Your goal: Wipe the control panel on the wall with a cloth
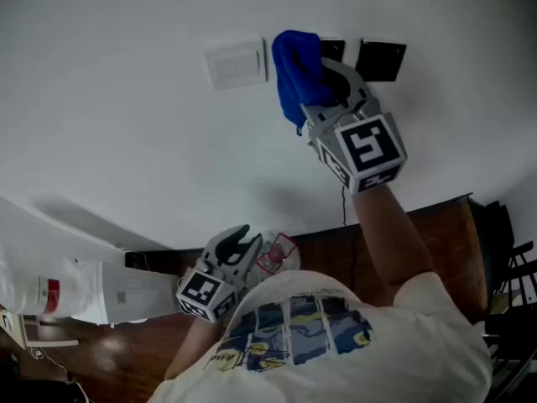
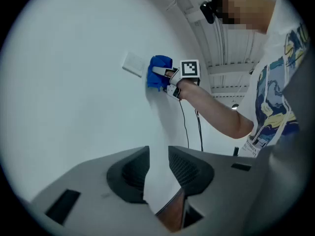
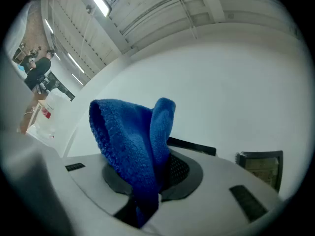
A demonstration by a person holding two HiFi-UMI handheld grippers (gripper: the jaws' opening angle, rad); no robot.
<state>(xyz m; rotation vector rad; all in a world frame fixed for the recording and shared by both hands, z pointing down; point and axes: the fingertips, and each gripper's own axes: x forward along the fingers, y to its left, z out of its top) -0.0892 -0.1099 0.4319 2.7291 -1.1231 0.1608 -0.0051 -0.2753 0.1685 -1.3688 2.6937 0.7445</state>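
My right gripper is raised to the white wall and shut on a blue cloth. The cloth bunches out past the fingertips and covers the left part of a black control panel. A second black panel sits just to its right, uncovered. In the right gripper view the cloth stands up from between the jaws, with the panels close behind it. My left gripper hangs low near my chest, open and holding nothing. The left gripper view shows the cloth against the wall.
A white switch plate is mounted left of the cloth. A thin black cable hangs down the wall below the panels. A white container with a red label stands low at the left. A dark wood surface runs along the wall's base.
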